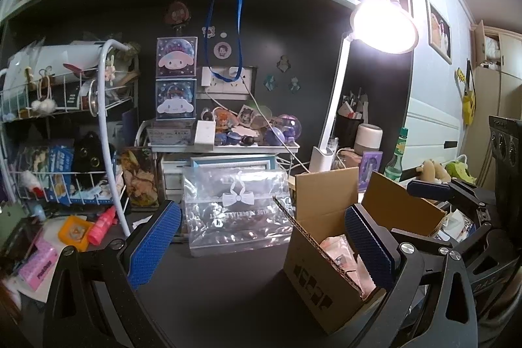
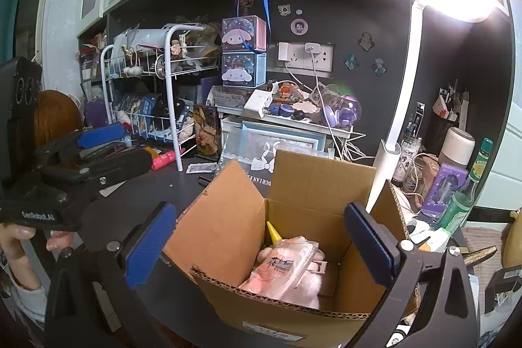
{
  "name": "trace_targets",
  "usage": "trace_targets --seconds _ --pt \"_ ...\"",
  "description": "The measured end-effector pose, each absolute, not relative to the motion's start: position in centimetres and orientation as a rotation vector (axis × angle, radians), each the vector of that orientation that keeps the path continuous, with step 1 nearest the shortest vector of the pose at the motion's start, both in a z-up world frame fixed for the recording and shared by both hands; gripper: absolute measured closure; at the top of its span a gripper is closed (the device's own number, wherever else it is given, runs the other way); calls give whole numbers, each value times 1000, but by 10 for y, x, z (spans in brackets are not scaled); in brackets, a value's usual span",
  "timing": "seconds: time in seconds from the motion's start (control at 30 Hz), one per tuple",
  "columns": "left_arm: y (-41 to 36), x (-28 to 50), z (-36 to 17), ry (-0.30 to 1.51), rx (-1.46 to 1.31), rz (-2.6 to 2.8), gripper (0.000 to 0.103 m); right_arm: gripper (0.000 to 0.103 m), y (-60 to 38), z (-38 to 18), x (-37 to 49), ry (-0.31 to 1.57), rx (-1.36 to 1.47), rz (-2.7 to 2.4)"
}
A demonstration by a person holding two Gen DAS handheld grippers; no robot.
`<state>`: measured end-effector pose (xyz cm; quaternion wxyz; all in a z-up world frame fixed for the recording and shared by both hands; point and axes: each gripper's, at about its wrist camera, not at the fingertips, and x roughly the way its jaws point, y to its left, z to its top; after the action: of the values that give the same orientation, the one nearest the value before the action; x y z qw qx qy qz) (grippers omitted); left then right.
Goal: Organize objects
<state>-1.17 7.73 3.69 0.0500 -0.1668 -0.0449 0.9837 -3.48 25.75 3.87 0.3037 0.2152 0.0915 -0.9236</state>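
You are partway through. The cardboard box (image 2: 293,253) sits open on the bench (image 2: 137,207), directly under your right gripper (image 2: 259,245), and it already holds things: one pink packet in clear wrap (image 2: 284,269), one yellow cone-shaped tip (image 2: 273,232) poking up at the packet's 11 o'clock, and something pale pink and fluffy beneath, which I cannot identify. Both grippers are spread wide and carry nothing; your left gripper (image 1: 261,247) hovers at the box's 9 o'clock, over bare bench.

Plenty is left, by my judgement. From the left wrist view, one clear bow-printed pouch (image 1: 236,211) stands at 12 o'clock from that gripper, just beside the box. At 9 o'clock lie one pink bottle (image 1: 102,225), one orange frame-like item (image 1: 74,231) touching it, and one pink pack (image 1: 37,264) near the edge.

Counted further back: two character boxes (image 1: 176,77) stacked one on the other, one wire rack (image 1: 58,132) with two tiers, one desk lamp (image 1: 383,28), one green bottle (image 1: 396,157) at 2 o'clock. The small figures on the white stand are too crowded to count.
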Motion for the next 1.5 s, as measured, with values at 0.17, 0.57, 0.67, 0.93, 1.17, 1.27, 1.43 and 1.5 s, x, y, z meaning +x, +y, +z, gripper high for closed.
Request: trace_targets --seconds 0.17,0.57,0.67,0.93,1.17,1.27,1.43,1.5 --pt "77 -12 37 -131 -511 2998 2 1 257 39 -35 245 567 -2447" --pt "85 -17 35 -128 -553 2974 2 1 266 36 -33 217 570 -2451" --pt "86 -18 35 -123 -559 2977 2 1 269 35 -35 204 574 -2450" --pt "86 -18 33 -124 -572 2978 2 1 268 34 -34 231 568 -2456" --pt "81 -16 31 -131 -577 2991 2 1 264 36 -31 243 551 -2448" --pt "79 -15 31 -132 -579 2996 2 1 262 37 -30 252 542 -2446" --pt "78 -13 30 -131 -582 2999 2 1 261 37 -29 241 543 -2436" --pt "78 -12 30 -132 -580 3001 2 1 261 37 -27 238 543 -2436"
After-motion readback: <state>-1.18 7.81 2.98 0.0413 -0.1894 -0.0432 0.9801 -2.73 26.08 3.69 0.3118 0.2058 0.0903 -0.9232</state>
